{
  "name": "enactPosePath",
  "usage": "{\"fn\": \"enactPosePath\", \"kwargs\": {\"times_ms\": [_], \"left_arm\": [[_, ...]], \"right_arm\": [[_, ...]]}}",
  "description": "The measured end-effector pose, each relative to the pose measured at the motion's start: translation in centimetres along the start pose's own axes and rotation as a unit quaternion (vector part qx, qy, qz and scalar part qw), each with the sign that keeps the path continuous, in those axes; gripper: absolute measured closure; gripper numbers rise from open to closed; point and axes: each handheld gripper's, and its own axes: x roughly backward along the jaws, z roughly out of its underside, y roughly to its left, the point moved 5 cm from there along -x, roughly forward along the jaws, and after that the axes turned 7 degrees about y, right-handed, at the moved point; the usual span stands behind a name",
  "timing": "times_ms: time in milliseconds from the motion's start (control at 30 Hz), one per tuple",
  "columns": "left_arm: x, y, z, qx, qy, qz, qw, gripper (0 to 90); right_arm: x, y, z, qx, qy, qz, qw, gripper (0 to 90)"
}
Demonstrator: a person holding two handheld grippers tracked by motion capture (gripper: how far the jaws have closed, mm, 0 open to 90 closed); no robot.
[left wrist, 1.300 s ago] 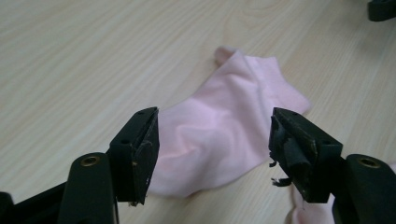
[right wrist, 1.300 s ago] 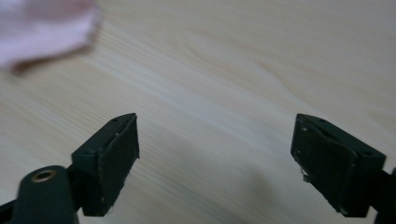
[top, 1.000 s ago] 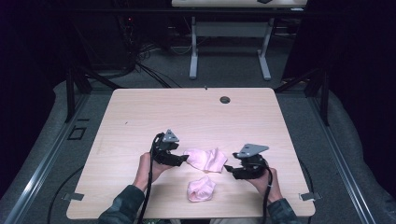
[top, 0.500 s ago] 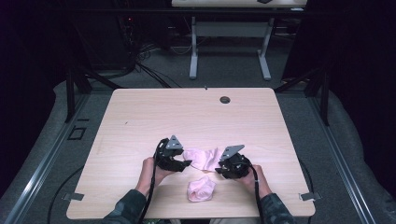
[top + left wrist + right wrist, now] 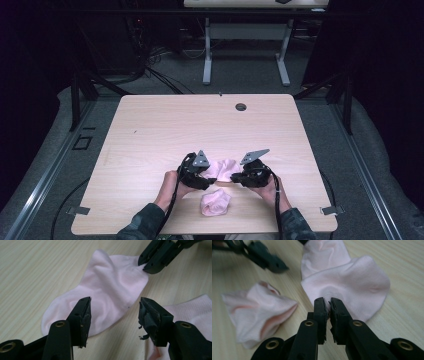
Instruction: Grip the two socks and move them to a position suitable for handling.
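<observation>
Light wooden table, pale grain, small round dark hole near its far edge.

Left gripper sits at the left of the pair in the high view, held in the person's left hand. In the left gripper view its two black jaws stand moderately apart, nothing pinched between them. The left jaw's tip overlaps the near edge of the flat pale pink knitted sock; the right jaw hangs over bare wood just off the sock's edge. Pads do not press on the cloth.

That flat sock lies on the table between the two grippers, near the person's edge, spread thin with soft creases and a rounded toe end. Fine knit, no stains apart from one tiny dark speck near its edge.

Second pale pink sock, crumpled into a loose bundle, lies just nearer the person, apart from both grippers' tips; its ribbed weave shows in the right gripper view.

Right gripper, in the right hand: jaws have just been closing and now stand pinched on the edge of the flat sock, the cloth puckered and lifted into a fold at the tips.

No brand, label or writing readable on socks, grippers or table.
</observation>
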Motion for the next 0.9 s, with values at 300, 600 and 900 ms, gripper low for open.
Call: {"fn": "enactPosePath", "kwargs": {"times_ms": [300,600,900], "left_arm": [[-0.9,-1.4,-1.4,-0.038,-0.008,-0.018,0.9991,45.9],[-1.3,-1.8,-2.3,-0.043,-0.026,-0.006,0.9987,88.4],[0.2,-0.7,-4.1,0.017,-0.032,0.033,0.9988,89.1]], "right_arm": [[2.0,0.2,-1.5,-0.053,-0.021,-0.033,0.9978,83.4],[2.5,0.2,-1.4,-0.058,-0.034,-0.029,0.9973,82.4],[2.9,0.8,-0.2,0.005,-0.057,0.068,0.996,53.4]]}}
